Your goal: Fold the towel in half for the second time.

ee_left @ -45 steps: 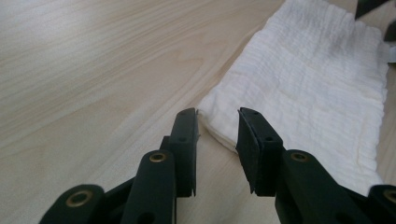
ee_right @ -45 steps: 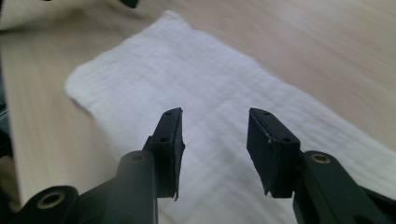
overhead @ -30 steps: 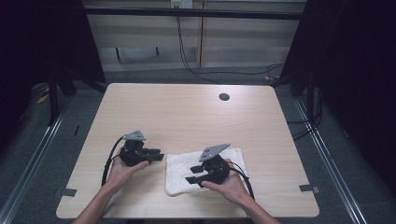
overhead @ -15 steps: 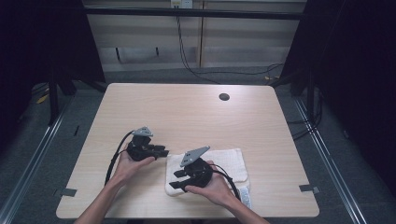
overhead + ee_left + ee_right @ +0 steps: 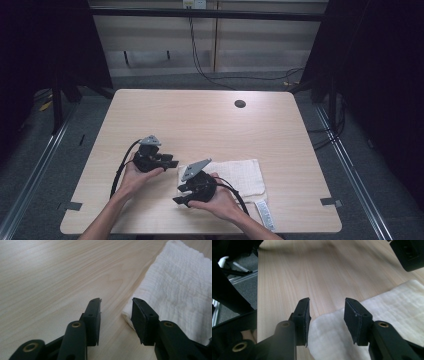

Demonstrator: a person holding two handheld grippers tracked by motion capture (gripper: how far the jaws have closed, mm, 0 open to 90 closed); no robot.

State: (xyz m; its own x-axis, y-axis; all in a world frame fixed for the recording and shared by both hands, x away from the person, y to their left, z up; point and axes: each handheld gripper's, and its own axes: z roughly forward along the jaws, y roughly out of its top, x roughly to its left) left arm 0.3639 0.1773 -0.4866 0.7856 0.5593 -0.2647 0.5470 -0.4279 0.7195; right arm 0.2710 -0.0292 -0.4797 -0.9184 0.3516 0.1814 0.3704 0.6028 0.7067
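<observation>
Lying on the near half of the table [image 5: 210,120], right of centre, a white folded towel [image 5: 240,175] has its long side running left to right, and a label tab [image 5: 265,215] pokes out from its near right corner.

Both hands come in from the near edge. The left gripper [image 5: 170,162] sits just left of the towel's left edge, pointing right towards it. In the left gripper view its jaws stand apart with bare wood between them; they have just been opening. The towel's corner [image 5: 128,313] lies by the right-hand jaw, and whether that pad touches the cloth cannot be told. Nothing is gripped between the pads.

The right gripper [image 5: 181,194] rests over the towel's near left corner, pointing left and a little towards the near edge. In the right gripper view [image 5: 327,315] its jaws are also spread, with the towel's edge [image 5: 332,337] running under the gap; the pads press on nothing. The other gripper's black tip [image 5: 409,255] shows at the top right of that view, close by.

A dark round hole [image 5: 240,104] marks the far right part of the table, well apart from the towel. Cables [image 5: 200,55] hang behind the table's far edge.
</observation>
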